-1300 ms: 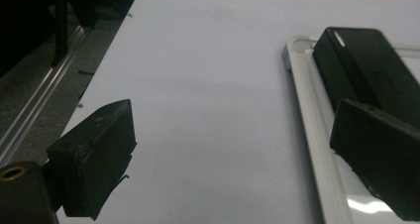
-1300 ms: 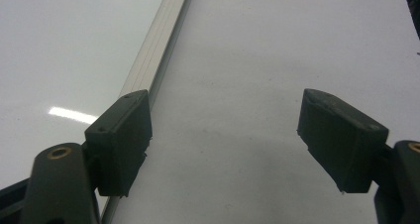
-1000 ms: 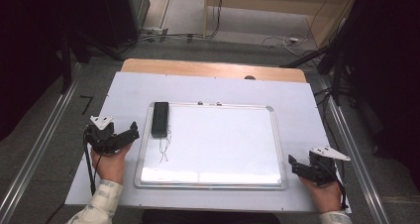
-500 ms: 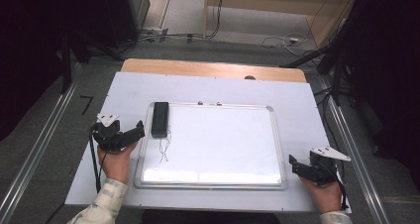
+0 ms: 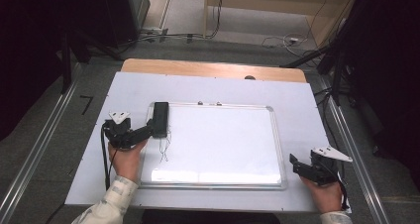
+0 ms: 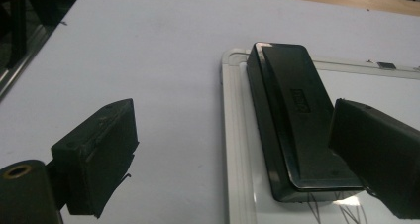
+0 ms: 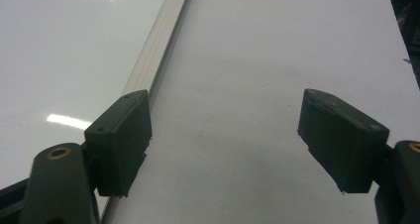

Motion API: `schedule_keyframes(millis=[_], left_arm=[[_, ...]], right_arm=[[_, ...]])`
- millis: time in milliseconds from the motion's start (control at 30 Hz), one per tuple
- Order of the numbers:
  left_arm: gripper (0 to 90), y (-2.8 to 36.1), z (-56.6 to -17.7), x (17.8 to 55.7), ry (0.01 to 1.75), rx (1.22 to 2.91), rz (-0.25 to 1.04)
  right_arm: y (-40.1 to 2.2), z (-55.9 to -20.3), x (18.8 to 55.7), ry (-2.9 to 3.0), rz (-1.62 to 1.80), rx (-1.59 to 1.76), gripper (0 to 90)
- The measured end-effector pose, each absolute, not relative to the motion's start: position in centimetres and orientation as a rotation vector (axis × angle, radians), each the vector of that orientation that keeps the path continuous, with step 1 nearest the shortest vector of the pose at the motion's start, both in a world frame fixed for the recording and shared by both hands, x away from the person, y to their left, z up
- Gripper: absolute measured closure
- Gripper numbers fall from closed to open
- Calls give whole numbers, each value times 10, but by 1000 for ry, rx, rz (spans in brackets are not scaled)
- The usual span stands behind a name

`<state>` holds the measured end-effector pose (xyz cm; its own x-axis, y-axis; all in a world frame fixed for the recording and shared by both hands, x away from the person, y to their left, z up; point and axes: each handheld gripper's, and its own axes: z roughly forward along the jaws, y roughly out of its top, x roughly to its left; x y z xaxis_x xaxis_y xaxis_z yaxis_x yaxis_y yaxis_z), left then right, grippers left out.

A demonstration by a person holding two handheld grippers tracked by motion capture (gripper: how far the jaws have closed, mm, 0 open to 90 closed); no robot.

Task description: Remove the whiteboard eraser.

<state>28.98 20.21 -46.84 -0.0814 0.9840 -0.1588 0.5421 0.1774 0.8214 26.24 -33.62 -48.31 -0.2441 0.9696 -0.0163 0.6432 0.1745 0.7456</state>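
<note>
A black eraser (image 5: 160, 118) (image 6: 292, 120) lies on the top left corner of a whiteboard (image 5: 223, 144) (image 6: 233, 149). Thin pen scribbles (image 5: 163, 144) sit on the board just below it. My left gripper (image 5: 143, 132) (image 6: 237, 159) is open, its jaws standing either side of the eraser's near end, the right jaw over the eraser's edge. My right gripper (image 5: 297, 165) (image 7: 228, 140) is open and empty over the white table sheet, just right of the whiteboard's frame (image 7: 156, 50).
The whiteboard lies on a white sheet (image 5: 124, 85) covering a wooden table (image 5: 208, 68). Two small magnets or clips (image 5: 208, 103) sit on the board's top frame. Metal rails (image 5: 39, 149) run along both sides; cables lie on the floor behind.
My left gripper has moved right and forward from the table's left side to the eraser. The right gripper has stayed in place.
</note>
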Motion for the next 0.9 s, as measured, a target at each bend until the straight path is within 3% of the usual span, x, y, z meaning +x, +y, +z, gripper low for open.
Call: schedule_keyframes(millis=[633, 900], left_arm=[[61, 181, -471, 306, 1707, 1470, 733], [117, 173, -476, 328, 1704, 1531, 712]], right_arm=[[-337, -483, 263, 1955, 857, 1518, 196], [-337, -483, 262, 1954, 858, 1522, 196]])
